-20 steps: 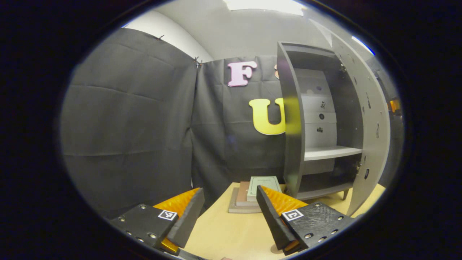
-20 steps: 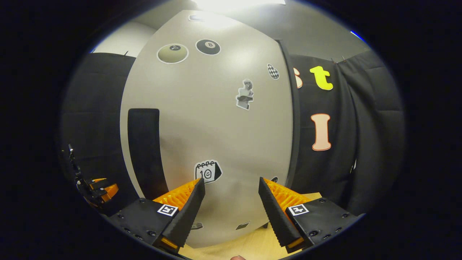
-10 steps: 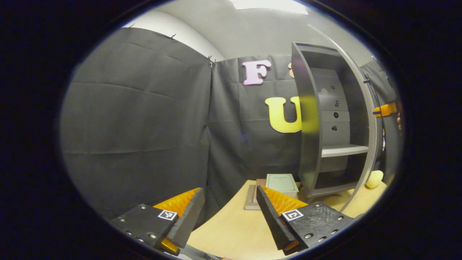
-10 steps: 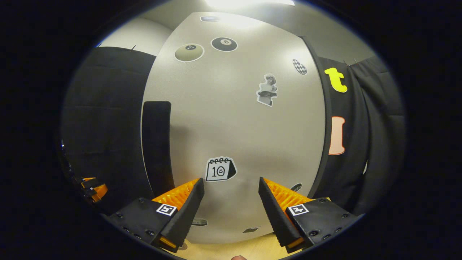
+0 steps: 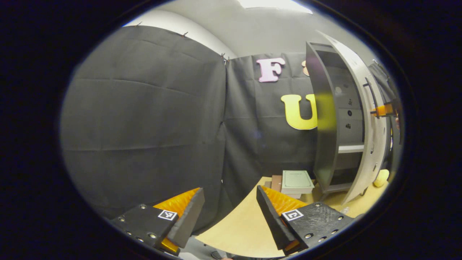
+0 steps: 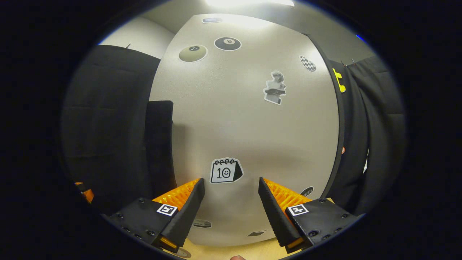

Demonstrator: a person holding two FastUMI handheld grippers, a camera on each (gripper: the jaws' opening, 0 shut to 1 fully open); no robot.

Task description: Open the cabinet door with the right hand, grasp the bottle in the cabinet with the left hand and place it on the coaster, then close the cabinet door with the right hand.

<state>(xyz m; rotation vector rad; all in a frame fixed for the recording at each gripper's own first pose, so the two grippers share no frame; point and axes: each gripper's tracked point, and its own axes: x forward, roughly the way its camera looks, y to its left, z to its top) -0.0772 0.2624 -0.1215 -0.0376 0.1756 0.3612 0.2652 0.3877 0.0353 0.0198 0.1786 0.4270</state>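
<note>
the grey cabinet [image 5: 325, 144] stands upright on the table, shelves bare. its pale, sticker-dotted door [image 6: 249, 126] hangs partly open, dark handle [image 6: 159, 144] on its face.

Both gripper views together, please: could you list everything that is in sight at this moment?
Grey cabinet: one, dark grey shell with pale shelves, on the table's far right in the left gripper view.
Pale grey cabinet door: one, with stickers and a dark vertical handle, partly shut, right in front of the right gripper.
Stacked books: a few, pale green on brown, left of the cabinet's foot.
Light wooden table: one, under it all.
Small pale yellow object: one, on the table beyond the door; I cannot tell what it is.
Left gripper: one, open, holding nothing.
Right gripper: one, open, facing the door.
</note>
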